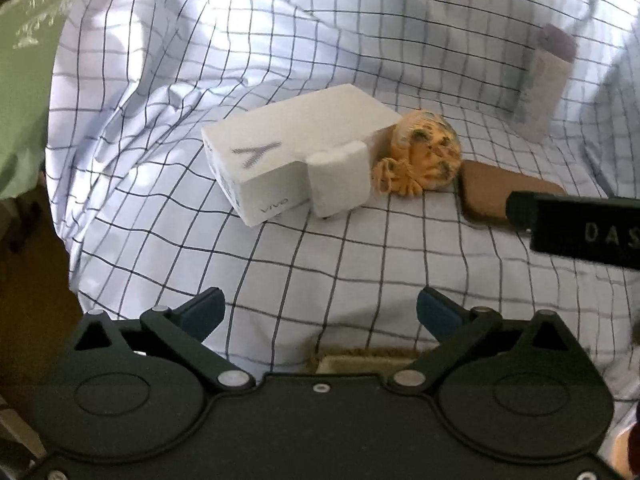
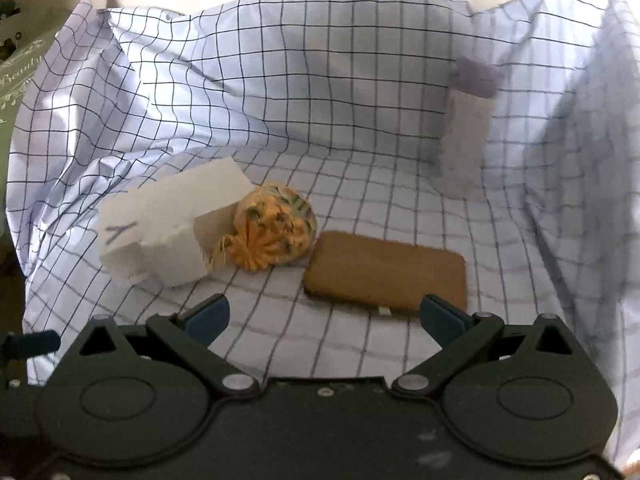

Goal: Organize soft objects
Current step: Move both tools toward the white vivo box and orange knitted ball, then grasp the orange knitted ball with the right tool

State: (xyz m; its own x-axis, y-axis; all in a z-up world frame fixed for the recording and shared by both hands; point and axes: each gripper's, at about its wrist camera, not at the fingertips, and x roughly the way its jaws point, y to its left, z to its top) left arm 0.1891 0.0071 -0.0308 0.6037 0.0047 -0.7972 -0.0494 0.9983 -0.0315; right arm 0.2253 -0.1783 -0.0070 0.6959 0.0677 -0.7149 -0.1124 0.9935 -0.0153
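Both grippers hanging wide apart with nothing in them, left gripper (image 1: 320,312) and right gripper (image 2: 325,316) hovering over the checked cloth (image 2: 320,120). Orange bundle (image 2: 276,232) sitting on that cloth, touching the white box (image 2: 168,216) on one side, brown pad (image 2: 388,272) lying just beside it on the other

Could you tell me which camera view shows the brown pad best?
The right wrist view: the whole brown pad lies unobstructed on the checked cloth. In the left wrist view its right part is hidden behind the right tool.
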